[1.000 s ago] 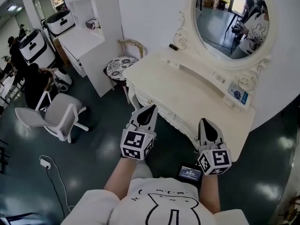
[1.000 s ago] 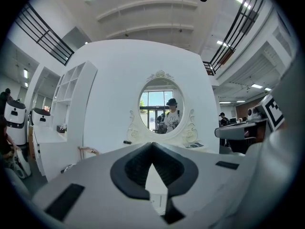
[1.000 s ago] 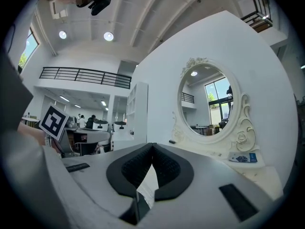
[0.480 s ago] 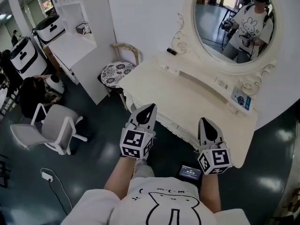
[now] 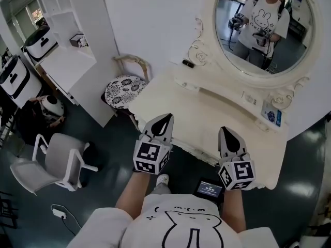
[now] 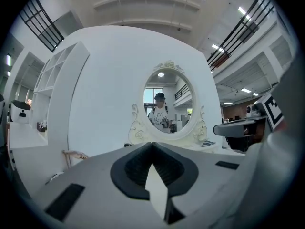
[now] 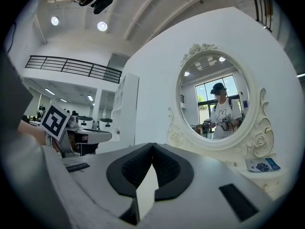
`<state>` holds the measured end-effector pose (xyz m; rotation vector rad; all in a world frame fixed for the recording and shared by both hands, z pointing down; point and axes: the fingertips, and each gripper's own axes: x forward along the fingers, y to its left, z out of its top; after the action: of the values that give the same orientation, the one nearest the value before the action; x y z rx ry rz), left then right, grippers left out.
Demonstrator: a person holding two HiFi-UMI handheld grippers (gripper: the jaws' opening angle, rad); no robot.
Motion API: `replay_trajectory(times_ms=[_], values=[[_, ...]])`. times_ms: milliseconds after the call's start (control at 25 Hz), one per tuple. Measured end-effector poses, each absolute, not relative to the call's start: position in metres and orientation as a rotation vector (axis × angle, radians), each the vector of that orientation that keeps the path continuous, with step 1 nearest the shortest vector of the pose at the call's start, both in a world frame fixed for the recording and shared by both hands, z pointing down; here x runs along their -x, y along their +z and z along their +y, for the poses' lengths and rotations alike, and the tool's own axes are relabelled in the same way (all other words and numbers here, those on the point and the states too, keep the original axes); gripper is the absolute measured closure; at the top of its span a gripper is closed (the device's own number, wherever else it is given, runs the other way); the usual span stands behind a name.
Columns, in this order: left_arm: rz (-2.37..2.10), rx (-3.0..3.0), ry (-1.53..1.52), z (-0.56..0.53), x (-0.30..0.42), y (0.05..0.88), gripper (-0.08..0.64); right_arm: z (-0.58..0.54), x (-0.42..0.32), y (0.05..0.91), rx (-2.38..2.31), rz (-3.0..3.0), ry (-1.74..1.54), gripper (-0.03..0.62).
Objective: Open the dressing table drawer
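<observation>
The cream dressing table (image 5: 217, 110) stands against the white wall under an oval mirror (image 5: 264, 25). Its carved front edge (image 5: 194, 150), where the drawer sits, shows only as a thin strip between my grippers. My left gripper (image 5: 164, 119) is shut and empty, its tip over the table's front left part. My right gripper (image 5: 226, 132) is also shut and empty, over the front edge further right. In the left gripper view the shut jaws (image 6: 152, 144) point level at the mirror (image 6: 167, 109). The right gripper view shows shut jaws (image 7: 152, 146) and the mirror (image 7: 214, 99).
A stool with a patterned seat (image 5: 123, 91) stands left of the table. A grey office chair (image 5: 57, 161) is on the dark floor at left, with a white shelf unit (image 5: 67, 61) behind it. A blue card (image 5: 272, 114) and a small black object (image 5: 187, 63) lie on the tabletop.
Both grippers and the head camera have moved forward toward the dressing table. The table and mirror sit nearer and more centred. Both pairs of jaws stayed shut.
</observation>
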<state>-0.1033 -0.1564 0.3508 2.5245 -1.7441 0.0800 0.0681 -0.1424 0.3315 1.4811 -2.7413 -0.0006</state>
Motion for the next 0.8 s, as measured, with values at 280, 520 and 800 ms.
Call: replay_trajectory(times_ms=[280, 520, 800], values=[[-1.637, -2.583, 0.076, -0.205, 0.131, 0.353, 0.555, -0.176, -0.041, 0.337, -1.588, -2.663, 0.018, 0.581], [-1.558, -2.616, 0.078, -0.231, 0.148, 0.358, 0.555, -0.195, -0.025, 0.341, -1.672, -2.607, 0.037, 0.581], [-1.492, -2.634, 0.077, -0.252, 0.161, 0.365, 0.555, -0.204, -0.017, 0.35, -1.745, -2.536, 0.061, 0.581]])
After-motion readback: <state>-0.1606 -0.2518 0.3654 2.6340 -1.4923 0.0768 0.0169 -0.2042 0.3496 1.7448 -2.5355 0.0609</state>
